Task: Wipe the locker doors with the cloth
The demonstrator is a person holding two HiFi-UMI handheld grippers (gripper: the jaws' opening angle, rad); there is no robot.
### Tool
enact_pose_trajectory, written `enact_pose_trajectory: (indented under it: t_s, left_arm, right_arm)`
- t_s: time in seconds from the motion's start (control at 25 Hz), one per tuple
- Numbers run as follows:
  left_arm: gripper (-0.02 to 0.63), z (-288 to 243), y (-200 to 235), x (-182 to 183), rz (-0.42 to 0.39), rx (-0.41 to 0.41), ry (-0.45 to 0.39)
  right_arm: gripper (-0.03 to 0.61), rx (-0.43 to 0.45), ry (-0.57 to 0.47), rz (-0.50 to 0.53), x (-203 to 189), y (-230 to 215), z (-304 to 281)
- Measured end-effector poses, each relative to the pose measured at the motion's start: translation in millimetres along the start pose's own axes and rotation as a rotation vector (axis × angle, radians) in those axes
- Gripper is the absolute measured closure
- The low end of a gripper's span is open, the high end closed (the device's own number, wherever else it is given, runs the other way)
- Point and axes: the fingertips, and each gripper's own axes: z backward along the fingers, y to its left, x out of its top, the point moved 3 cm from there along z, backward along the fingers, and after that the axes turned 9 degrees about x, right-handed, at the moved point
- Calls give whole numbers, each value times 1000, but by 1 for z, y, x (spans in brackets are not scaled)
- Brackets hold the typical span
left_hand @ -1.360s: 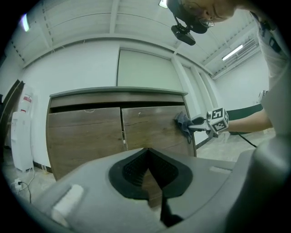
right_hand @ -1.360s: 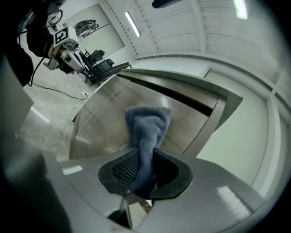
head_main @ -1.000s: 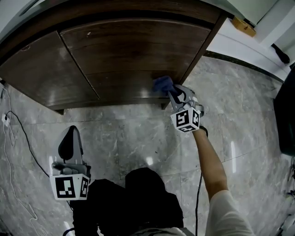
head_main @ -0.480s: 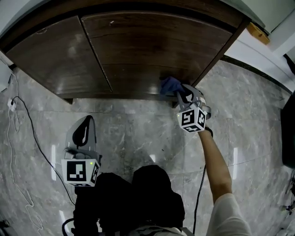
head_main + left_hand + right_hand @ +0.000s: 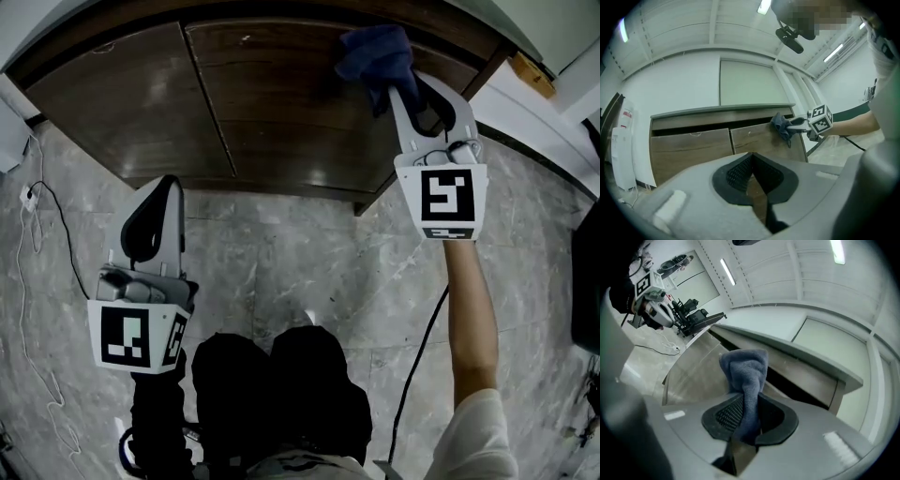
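The locker has two dark wood doors, a left door (image 5: 131, 103) and a right door (image 5: 291, 103). My right gripper (image 5: 398, 89) is shut on a bunched blue cloth (image 5: 375, 52), which is pressed against the upper right part of the right door. In the right gripper view the cloth (image 5: 745, 376) stands up from between the black pads (image 5: 724, 416). The left gripper view shows the cloth (image 5: 780, 125) on the door near the top corner. My left gripper (image 5: 150, 211) hangs over the floor in front of the left door, shut with nothing in it.
Grey marble floor (image 5: 309, 253) lies in front of the locker. A thin cable (image 5: 37, 234) trails over it at the left. A white wall base (image 5: 553, 103) runs along the right, and a dark object (image 5: 586, 272) sits at the right edge. My dark trousers (image 5: 272, 394) fill the bottom.
My right gripper has carried the cloth from the bottom right corner of the right door up to its top. My left gripper has risen, staying shut.
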Motion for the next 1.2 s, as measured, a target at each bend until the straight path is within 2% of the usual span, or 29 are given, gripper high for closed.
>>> enact_pose_trajectory:
  t_s: [0.08,0.16,0.36,0.6,0.76,0.88,1.0,1.2]
  left_arm:
    - [611,-1,0,-2,-9,3,3]
    - [611,1,0,-22,5,13,44]
    - [611,11,-1,-80,72,36,147]
    - [611,25,1,-131,61,42,199]
    - [611,36,7,-137,77,50,220]
    - [611,42,15,-136,78,53,214]
    - [611,45,28,-132,80,62,210]
    - [611,45,56,-112,116,108,185]
  right_arm:
    - [502,-13,-33,-1,16,-3,-9]
    - [503,-18,-55,-24,16,7,-16]
    - [503,55,-16,-92,-30,78,-36]
    - [503,218,180,-98,-127,206,-64]
    - [503,361,341,-101,-198,291,-81]
    - [503,381,420,-138,-226,319,-86]
    - [505,335,373,-149,-197,303,-88]
    - [505,249,166,-26,-82,216,-93]
